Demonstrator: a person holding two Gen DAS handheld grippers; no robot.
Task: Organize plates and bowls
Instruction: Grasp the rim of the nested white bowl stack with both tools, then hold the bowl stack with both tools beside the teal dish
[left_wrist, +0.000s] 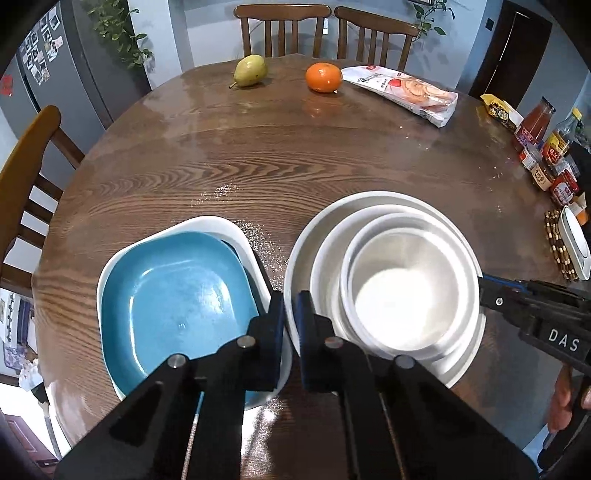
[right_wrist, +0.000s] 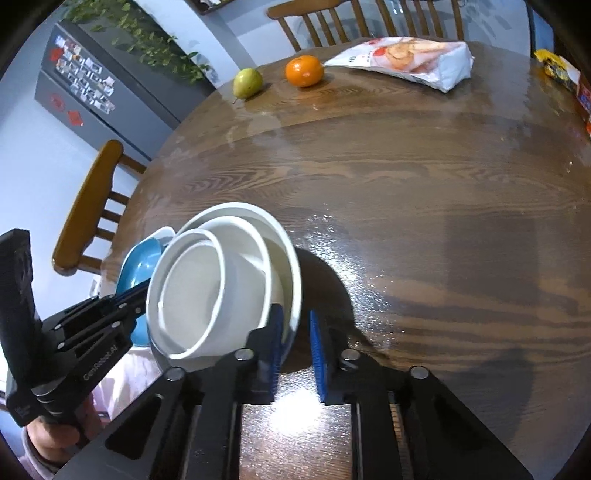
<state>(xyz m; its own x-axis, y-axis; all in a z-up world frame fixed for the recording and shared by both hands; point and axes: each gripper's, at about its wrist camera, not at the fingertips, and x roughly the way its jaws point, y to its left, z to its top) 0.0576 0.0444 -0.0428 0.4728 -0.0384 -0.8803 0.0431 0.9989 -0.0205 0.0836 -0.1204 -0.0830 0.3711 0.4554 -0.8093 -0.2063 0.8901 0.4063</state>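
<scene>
Gleaming round wooden table (left_wrist: 280, 162), chairs (left_wrist: 282, 31).

left gripper (left_wrist: 291, 325): black linkage arms showing silver round pins, blue ribbed pads; side reading "genrobot.ai" in white. right gripper (right_wrist: 295, 354): same build, white "das" lettering showing. pale pink sleeve (right_wrist: 40, 458) showing at wrist.
</scene>
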